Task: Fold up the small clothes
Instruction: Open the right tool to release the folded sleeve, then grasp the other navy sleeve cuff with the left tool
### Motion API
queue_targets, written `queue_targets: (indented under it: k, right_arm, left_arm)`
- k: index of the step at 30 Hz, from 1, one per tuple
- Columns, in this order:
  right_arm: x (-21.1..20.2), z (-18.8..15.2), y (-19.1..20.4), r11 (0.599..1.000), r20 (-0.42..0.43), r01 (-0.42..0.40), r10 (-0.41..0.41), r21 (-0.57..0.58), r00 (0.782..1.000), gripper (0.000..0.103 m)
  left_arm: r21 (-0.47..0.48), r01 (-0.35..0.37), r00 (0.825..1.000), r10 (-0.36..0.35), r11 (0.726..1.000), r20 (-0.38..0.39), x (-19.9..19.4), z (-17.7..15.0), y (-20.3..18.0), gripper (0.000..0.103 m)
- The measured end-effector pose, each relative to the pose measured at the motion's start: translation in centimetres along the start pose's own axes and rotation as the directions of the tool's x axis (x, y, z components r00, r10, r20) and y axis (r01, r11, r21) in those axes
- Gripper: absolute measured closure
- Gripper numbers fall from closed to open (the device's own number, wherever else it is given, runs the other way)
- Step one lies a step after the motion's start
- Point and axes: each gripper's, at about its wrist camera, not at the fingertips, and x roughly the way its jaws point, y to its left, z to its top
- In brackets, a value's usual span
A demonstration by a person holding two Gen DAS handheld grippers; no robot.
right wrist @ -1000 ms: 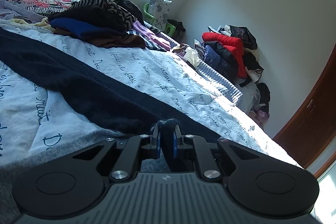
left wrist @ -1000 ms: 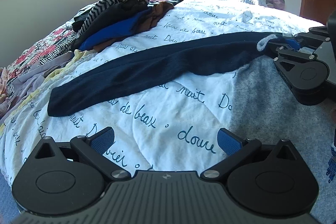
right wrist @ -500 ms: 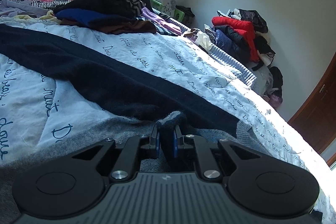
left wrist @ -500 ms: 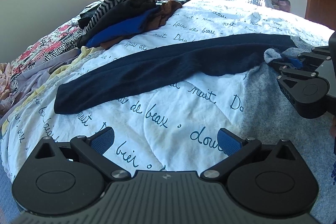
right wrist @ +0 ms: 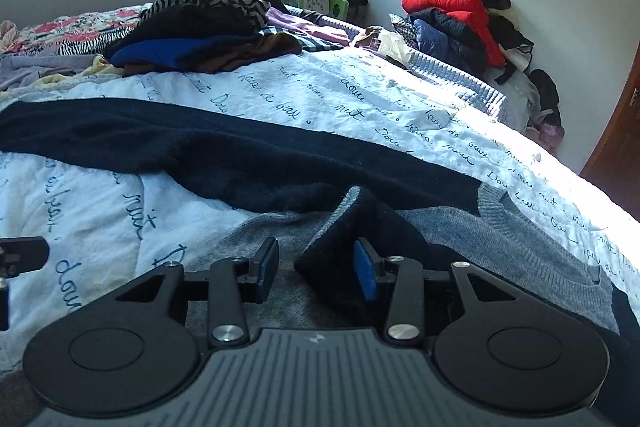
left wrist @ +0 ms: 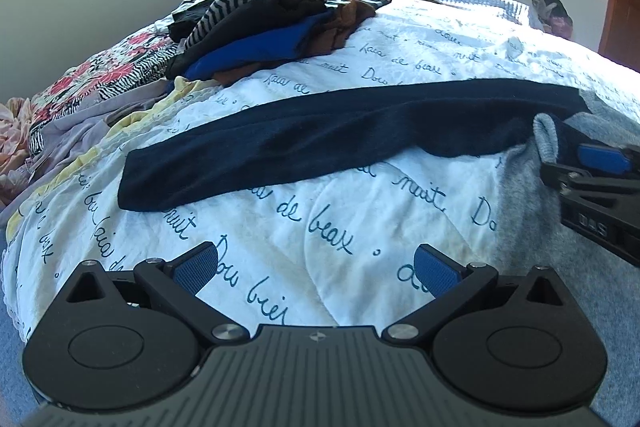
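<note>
A grey and navy knit sweater (right wrist: pixel 500 239) lies on the bed's white printed quilt (left wrist: pixel 360 227). Its long navy sleeve (left wrist: pixel 320 143) stretches flat to the left across the quilt. My right gripper (right wrist: pixel 316 267) is open just above the sweater. A raised navy fold of the sweater (right wrist: pixel 340 243) stands between its fingers, against the right pad. It shows at the right edge of the left wrist view (left wrist: pixel 592 163). My left gripper (left wrist: pixel 316 267) is wide open and empty over bare quilt, in front of the sleeve.
A pile of dark, striped and blue clothes (left wrist: pixel 264 27) lies on the far left of the bed. Another heap with a red jacket (right wrist: pixel 460 11) sits at the far corner. A wooden door (right wrist: pixel 616 131) is at the right.
My right gripper was shut on the sweater's fold and has opened, leaving the fold standing. It pulled the fold toward me and left before that. The left gripper stayed open.
</note>
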Motion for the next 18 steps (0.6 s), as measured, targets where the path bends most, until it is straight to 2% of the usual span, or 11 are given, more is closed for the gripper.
queue_targets:
  k: [2,3,4,12,15,18]
  right_arm:
    - [-1.1,-0.1,0.0,0.999,0.013,-0.035,0.034,0.025,0.999,0.053]
    - [-1.6,-0.1,0.0,0.998,0.021,-0.045,0.045,0.032,0.999,0.045]
    - [-2.2,-0.3,0.1,0.998,0.029,-0.05,0.049,0.033,0.998,0.043]
    - [-6.0,-1.0,0.7,0.998,0.062,-0.066,0.066,0.004,0.996,0.043]
    - [-7.5,-1.7,0.2,0.997,0.073,-0.071,0.069,0.025,0.995,0.035]
    - [-8.9,-2.6,-0.9,0.994,0.091,-0.064,0.056,0.083,0.994,0.032]
  left_arm:
    - [-0.012,-0.004,1.0,0.004,1.0,-0.001,0.2,0.2,0.3,0.0]
    - [-0.017,-0.005,1.0,0.005,1.0,-0.003,0.3,0.3,0.4,0.0]
    - [-0.021,-0.007,1.0,0.007,1.0,-0.005,0.4,0.3,0.4,0.0]
    - [-0.056,-0.02,1.0,0.019,0.998,-0.021,1.5,0.5,1.4,0.0]
    - [-0.157,-0.017,1.0,0.018,0.988,0.006,2.1,0.7,3.5,0.0]
    - [-0.304,-0.012,0.999,0.022,0.953,0.028,2.7,0.9,6.0,0.0]
